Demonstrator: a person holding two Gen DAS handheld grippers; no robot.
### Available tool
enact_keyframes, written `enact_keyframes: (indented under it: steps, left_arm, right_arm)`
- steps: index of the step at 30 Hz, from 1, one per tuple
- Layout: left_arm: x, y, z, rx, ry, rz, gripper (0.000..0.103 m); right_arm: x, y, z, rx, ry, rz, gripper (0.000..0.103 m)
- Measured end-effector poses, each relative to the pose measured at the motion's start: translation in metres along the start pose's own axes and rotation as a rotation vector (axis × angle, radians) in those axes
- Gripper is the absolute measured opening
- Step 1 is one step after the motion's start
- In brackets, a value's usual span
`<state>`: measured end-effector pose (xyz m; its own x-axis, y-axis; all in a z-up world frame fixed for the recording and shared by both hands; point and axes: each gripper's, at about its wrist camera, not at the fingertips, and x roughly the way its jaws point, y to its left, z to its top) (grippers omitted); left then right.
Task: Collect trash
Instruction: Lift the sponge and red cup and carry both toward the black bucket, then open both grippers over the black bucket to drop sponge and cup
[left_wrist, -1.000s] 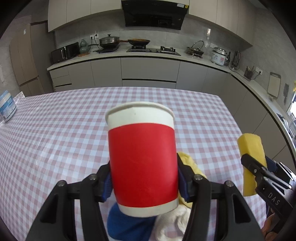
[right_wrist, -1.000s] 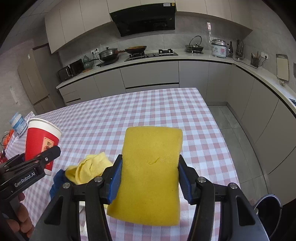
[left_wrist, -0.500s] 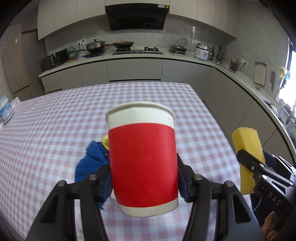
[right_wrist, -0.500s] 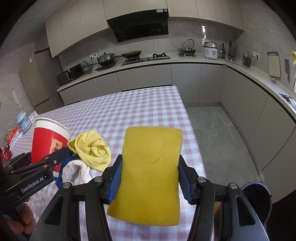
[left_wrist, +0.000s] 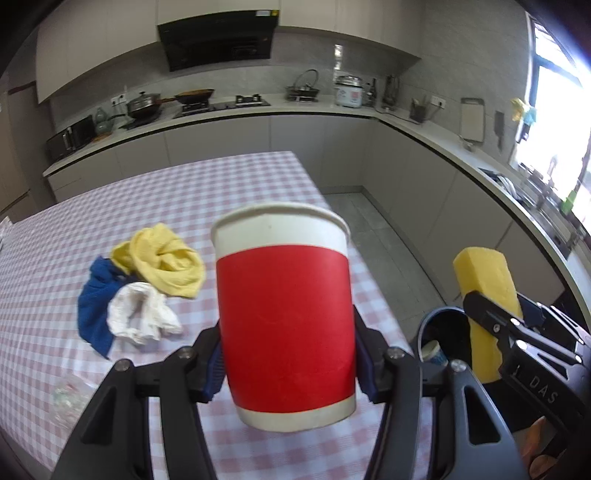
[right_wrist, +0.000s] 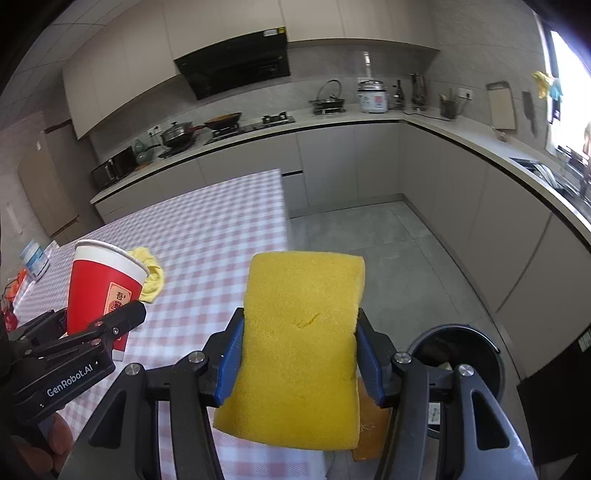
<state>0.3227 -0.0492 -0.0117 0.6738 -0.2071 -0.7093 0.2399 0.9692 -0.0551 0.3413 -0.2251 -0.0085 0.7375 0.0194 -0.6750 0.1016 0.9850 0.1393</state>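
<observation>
My left gripper (left_wrist: 288, 365) is shut on a red paper cup (left_wrist: 284, 314) with a white rim, held upright above the table's right edge. In the right wrist view the same red cup (right_wrist: 101, 291) appears at the left, in the left gripper (right_wrist: 85, 343). My right gripper (right_wrist: 299, 358) is shut on a yellow sponge (right_wrist: 301, 350), held past the table edge over the floor. That sponge (left_wrist: 484, 295) and the right gripper (left_wrist: 517, 332) show at the right of the left wrist view. A dark round trash bin (right_wrist: 461, 354) stands open on the floor below, with a small cup (left_wrist: 434, 352) inside.
On the pink checked tablecloth (left_wrist: 221, 192) lie a yellow cloth (left_wrist: 162, 266), a blue cloth (left_wrist: 92, 306), a white crumpled cloth (left_wrist: 140, 315) and a clear plastic scrap (left_wrist: 68, 397). A white jar (right_wrist: 35, 258) stands far left. Kitchen counters (right_wrist: 480, 155) line the back and right walls.
Both grippers have carried their loads rightward across the table to its right edge. The cloths now lie left of the cup, and the trash bin has come into view.
</observation>
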Motion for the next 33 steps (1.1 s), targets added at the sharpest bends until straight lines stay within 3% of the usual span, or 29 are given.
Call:
enact_keyframes:
  steps: [19,26,33]
  left_arm:
    - [0.033,-0.18,-0.024,0.206,0.097,-0.232,0.058]
    - [0.064,-0.223,-0.037,0.249,0.162,-0.262,0.058]
    - [0.106,-0.246,-0.053,0.263,0.225,-0.234,0.058]
  right_arm:
    - [-0.065,-0.198,-0.079,0.252,0.031,-0.223,0.057]
    - [-0.054,-0.25,-0.106,0.338,0.075,-0.254,0.057]
    - [-0.012,-0.286,-0.122,0.387,0.129,-0.255,0.057]
